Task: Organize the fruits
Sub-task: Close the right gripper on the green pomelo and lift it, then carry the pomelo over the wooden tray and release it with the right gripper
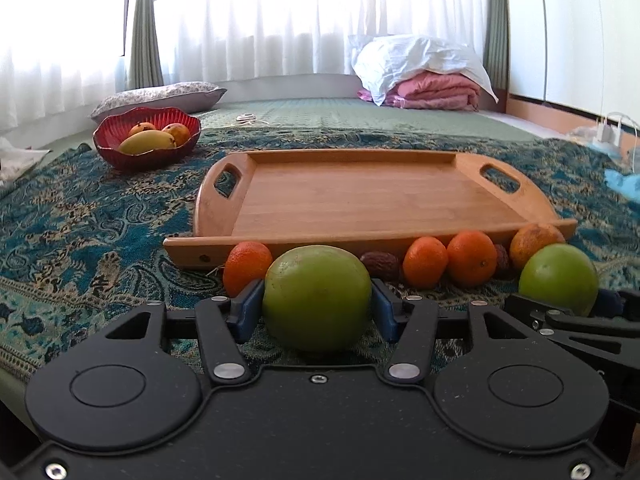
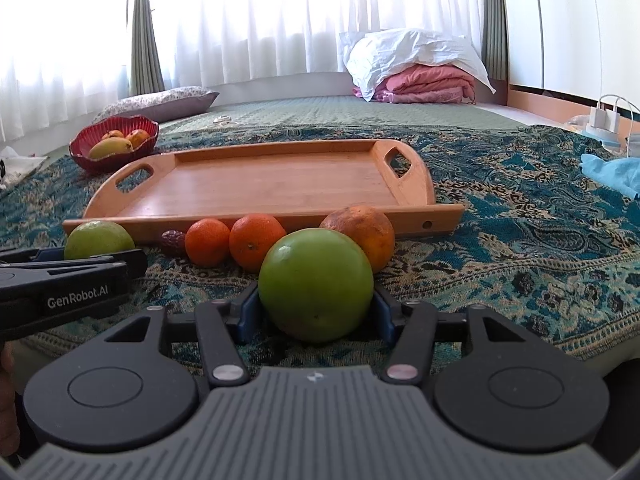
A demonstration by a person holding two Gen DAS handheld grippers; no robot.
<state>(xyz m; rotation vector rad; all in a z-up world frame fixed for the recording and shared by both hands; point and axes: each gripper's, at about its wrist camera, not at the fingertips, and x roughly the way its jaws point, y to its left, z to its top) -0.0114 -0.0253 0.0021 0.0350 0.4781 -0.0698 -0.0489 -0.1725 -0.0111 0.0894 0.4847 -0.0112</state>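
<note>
Your left gripper (image 1: 316, 300) clamps the left round green fruit (image 1: 317, 298), resting on the patterned blue cloth (image 1: 100, 232) before the empty wooden tray (image 1: 360, 196). Your right gripper (image 2: 316, 296) grips the right round green fruit (image 2: 316, 284) likewise. Both look firm, smooth, possibly slippery; hold across the widest girth.
</note>
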